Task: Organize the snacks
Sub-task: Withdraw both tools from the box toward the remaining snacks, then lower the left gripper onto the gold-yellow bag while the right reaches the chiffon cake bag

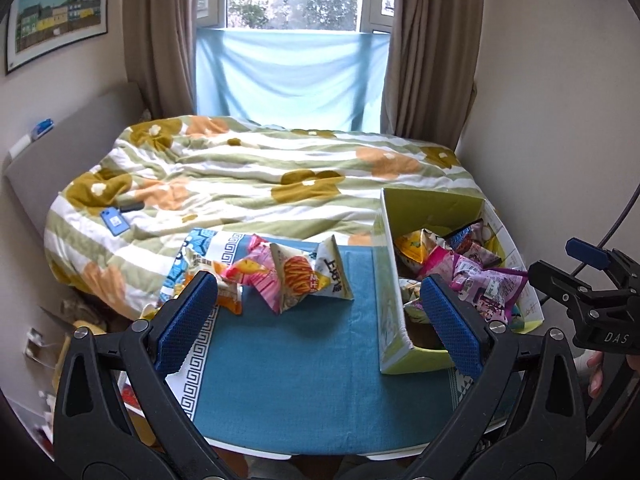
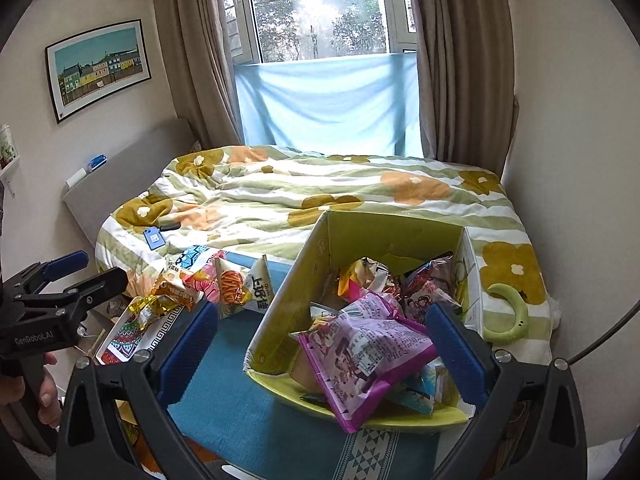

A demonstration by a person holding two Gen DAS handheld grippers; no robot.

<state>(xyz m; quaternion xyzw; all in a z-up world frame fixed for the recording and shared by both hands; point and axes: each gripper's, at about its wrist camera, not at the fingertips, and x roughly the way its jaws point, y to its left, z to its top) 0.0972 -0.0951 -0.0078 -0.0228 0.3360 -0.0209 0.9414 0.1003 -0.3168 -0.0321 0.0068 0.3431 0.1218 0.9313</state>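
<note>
the left gripper (image 1: 318, 314) hangs above the blue cloth (image 1: 296, 376) with its jaws spread wide and nothing between them. the right gripper (image 2: 322, 344) is likewise spread, empty, over the near edge of the green cardboard box (image 2: 360, 236). a purple snack packet (image 2: 360, 356) lies on top of the packets filling that box. loose snack bags (image 1: 288, 276) sit in a small heap on the cloth, left of the box and apart from it.
</note>
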